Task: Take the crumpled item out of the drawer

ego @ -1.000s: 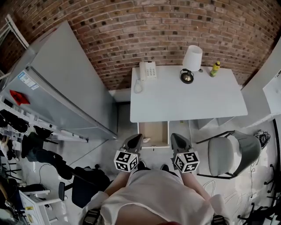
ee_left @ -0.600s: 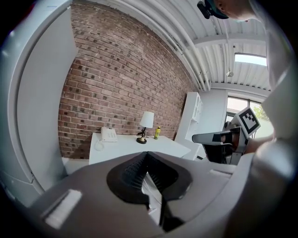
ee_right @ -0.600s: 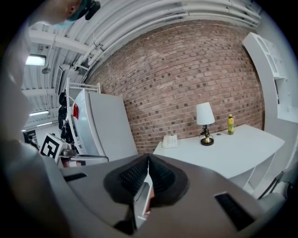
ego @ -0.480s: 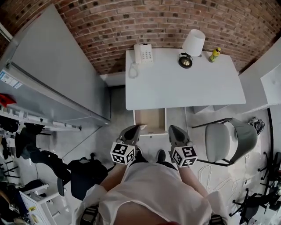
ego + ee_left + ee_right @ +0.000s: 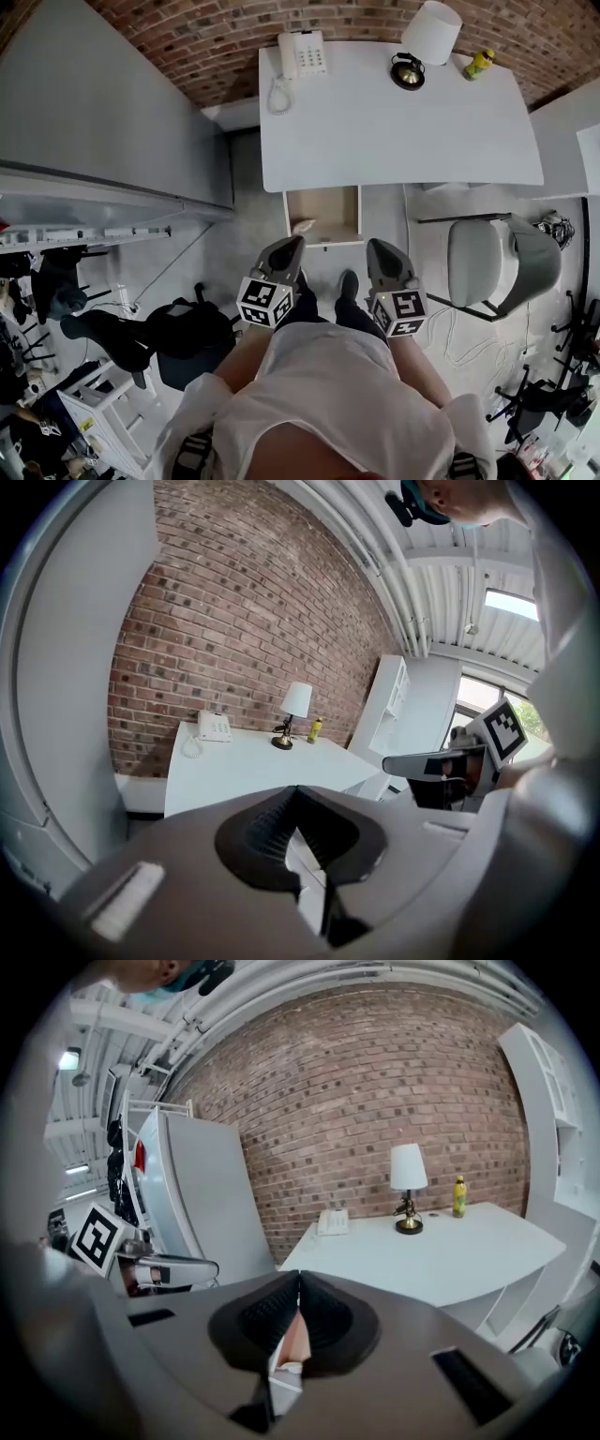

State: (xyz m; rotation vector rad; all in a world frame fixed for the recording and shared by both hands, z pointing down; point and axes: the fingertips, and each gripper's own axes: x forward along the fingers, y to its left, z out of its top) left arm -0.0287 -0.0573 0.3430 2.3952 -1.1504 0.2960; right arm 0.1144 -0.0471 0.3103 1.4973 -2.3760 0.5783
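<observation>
Only the head view shows the open drawer [image 5: 333, 211], crumpled item [image 5: 303, 226] inside. Gripper views: left gripper [image 5: 298, 789] and right gripper [image 5: 299, 1277] jaws clenched, empty.

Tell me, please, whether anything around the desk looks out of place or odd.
The drawer stands pulled open under the desk, with a pale crumpled item lying in its near left corner. The phone, lamp and bottle on top look orderly.
</observation>
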